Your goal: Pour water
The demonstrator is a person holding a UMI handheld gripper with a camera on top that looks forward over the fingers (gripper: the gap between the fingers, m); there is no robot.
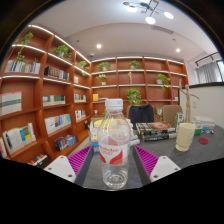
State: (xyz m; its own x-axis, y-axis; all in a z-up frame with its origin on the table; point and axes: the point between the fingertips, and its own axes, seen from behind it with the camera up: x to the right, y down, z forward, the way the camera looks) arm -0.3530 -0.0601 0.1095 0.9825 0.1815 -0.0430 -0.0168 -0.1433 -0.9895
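Observation:
A clear plastic water bottle (114,140) with a red and white label stands upright between my fingers. Both purple pads (88,160) press against its sides, so my gripper (114,152) is shut on it. Its cap reaches up in front of the far shelves. I cannot make out a water level inside it. Beyond my right finger, a pale translucent cup (185,136) stands on the grey table (205,160), apart from the bottle.
A stack of books (155,131) lies on the table behind the bottle, next to small items near the cup. A dark chair (142,113) stands beyond. Wooden bookshelves (40,100) line the left and back walls, with potted plants (133,97).

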